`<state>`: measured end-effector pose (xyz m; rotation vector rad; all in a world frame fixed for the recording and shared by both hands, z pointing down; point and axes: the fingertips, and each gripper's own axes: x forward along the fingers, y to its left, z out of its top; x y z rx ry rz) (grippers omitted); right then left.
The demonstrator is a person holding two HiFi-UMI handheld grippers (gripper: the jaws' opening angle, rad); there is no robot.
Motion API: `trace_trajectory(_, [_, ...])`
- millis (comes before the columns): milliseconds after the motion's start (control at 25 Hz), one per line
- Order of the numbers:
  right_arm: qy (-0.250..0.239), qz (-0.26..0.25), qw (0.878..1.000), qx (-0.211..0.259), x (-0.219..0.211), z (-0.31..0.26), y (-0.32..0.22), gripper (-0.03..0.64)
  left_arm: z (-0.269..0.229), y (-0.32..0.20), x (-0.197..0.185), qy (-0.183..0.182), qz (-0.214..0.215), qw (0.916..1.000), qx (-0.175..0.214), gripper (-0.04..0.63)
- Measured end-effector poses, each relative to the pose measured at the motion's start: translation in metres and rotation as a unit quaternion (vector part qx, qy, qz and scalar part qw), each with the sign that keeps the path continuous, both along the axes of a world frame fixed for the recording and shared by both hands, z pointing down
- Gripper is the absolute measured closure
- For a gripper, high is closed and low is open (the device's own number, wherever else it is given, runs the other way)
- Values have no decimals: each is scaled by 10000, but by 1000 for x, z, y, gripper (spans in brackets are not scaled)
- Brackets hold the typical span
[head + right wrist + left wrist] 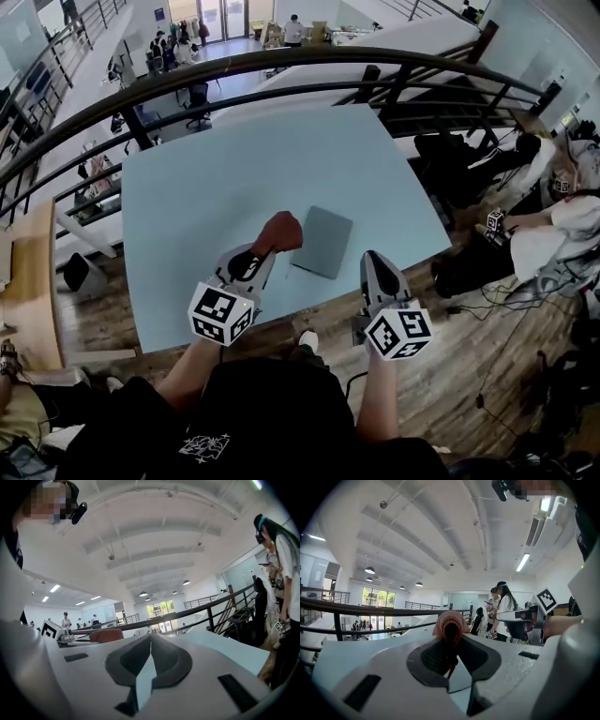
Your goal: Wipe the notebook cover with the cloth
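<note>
while the left gripper (265, 249) pinches the cloth (280, 231) at the notebook's (323, 242) left edge,
the right gripper (373, 264) (jaws together, empty) hangs just right of the notebook.

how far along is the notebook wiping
Done: the cloth is off the table, clamped in the left gripper. In hand: it is held at the grey notebook's left edge. Left: wiping across the cover. The right gripper is shut, empty, off the notebook.
</note>
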<state>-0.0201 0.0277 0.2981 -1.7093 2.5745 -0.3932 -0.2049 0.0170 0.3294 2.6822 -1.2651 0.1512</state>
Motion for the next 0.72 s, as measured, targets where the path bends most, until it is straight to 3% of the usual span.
trace_trajectory(440, [-233, -762, 9965, -238, 34, 25, -67, 609, 17, -40, 48, -154, -579, 9979, -253, 526])
trace_trajectory(720, [-344, -950, 9940, -410, 68, 43, -96, 609, 38, -61, 80, -266, -858, 9948, -484, 526])
